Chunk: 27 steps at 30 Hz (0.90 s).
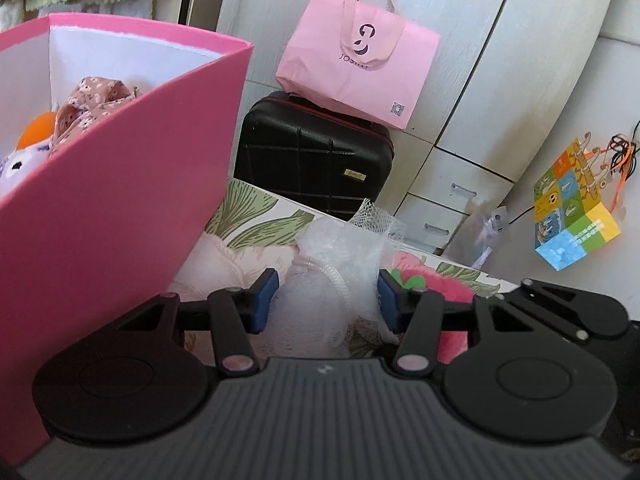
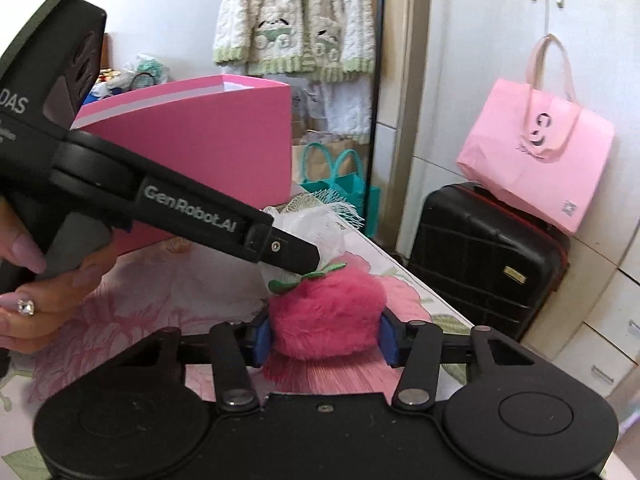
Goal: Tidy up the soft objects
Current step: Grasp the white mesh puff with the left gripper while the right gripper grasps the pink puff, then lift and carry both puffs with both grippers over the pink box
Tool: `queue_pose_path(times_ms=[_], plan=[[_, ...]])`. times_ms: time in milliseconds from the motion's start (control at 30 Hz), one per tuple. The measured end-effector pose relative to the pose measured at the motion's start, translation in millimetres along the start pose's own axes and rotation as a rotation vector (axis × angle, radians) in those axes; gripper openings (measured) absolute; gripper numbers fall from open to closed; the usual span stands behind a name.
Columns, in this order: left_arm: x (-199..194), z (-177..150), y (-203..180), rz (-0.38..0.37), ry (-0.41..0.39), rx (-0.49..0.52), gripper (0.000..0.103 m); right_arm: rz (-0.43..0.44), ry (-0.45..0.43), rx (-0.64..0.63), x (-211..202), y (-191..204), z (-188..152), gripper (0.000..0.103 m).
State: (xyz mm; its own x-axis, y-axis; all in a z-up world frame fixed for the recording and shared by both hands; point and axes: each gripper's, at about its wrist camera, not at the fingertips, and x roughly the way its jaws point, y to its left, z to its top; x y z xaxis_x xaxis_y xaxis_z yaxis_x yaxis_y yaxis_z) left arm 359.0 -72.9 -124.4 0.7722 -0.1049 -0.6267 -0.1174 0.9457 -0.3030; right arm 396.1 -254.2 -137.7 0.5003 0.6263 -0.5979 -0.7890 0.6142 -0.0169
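A white mesh bath pouf (image 1: 336,264) lies on the flowered bedspread (image 1: 248,216), between the blue pads of my left gripper (image 1: 326,300), whose jaws stand open around it. A fluffy pink strawberry plush (image 2: 326,316) with green leaves sits between the pads of my right gripper (image 2: 326,340), which touch its sides. The plush also shows in the left wrist view (image 1: 448,288). The pouf shows in the right wrist view (image 2: 316,228), behind the left gripper's body. A pink box (image 1: 120,184) at left holds soft toys and a floral cloth (image 1: 96,100).
A black suitcase (image 1: 316,160) with a pink paper bag (image 1: 360,64) on it stands beyond the bed's edge. White wardrobe drawers (image 1: 448,200) are behind. A colourful box (image 1: 576,208) lies at right. Teal bags (image 2: 340,176) stand by the wall.
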Motion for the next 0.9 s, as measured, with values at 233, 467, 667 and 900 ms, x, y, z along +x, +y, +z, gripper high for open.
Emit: queue_pose_path(times_ms=[233,467,667,900], plan=[[-6,-4,-6,0.066,-0.042,0.043,0.037,-0.112,0.034,0.177,-9,-1,-2,0.053],[-24,-2,-7,0.064,-0.068,0.072,0.036,-0.177,0.019,0.243,-26,7,-3,0.053],[-45,-7,-8,0.060,-0.129,0.079,0.036,-0.158,-0.029,0.284,-46,18,-7,0.053],[-74,-22,-5,0.006,-0.150,0.103,0.036,-0.195,-0.090,0.367,-70,39,-11,0.053]])
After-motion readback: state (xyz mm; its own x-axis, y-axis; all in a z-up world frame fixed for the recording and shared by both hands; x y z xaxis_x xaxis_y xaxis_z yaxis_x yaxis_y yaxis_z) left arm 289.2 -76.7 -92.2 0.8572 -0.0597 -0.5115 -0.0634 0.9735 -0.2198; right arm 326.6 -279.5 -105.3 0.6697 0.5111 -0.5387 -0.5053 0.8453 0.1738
